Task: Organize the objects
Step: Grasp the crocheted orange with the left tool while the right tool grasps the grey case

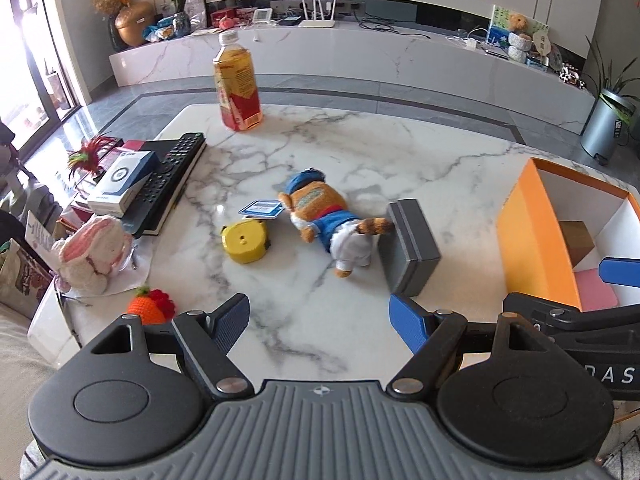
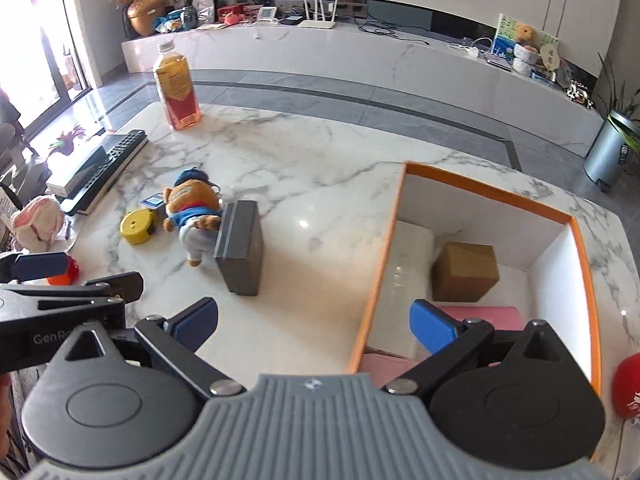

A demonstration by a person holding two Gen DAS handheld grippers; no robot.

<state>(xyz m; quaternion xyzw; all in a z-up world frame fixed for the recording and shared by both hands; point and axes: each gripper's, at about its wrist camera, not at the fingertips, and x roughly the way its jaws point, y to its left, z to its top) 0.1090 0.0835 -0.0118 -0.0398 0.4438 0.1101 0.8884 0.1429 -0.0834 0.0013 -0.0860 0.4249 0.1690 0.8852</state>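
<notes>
My left hand-held gripper (image 1: 318,326) hangs released over the near edge of the marble surface (image 1: 320,152), its blue pads spread wide with nothing between them. My right hand-held gripper (image 2: 314,326) is released too, jaws gaping and empty; one pad sits over bare marble, the other over the near end of the orange box (image 2: 582,248), which stands at the surface's right edge. Inside that box I see a brown cardboard cube (image 2: 466,276), a pink flat piece (image 2: 486,316) and a white pack (image 2: 408,276).

Further out, toward the middle of the surface, a grey case (image 1: 412,246) stands on its edge, touching the feet of a plush toy in a blue outfit (image 1: 326,220) lying face down. Just beside the toy's head lie a yellow tape measure (image 1: 246,242) and a small blue card (image 1: 262,208). A bottle of amber drink (image 1: 238,84) stands upright near the far left corner. Along the left edge rest a remote control (image 1: 172,178), a white-and-blue carton (image 1: 120,180), a knitted pink rabbit (image 1: 94,254) and a crocheted carrot (image 1: 146,310).
</notes>
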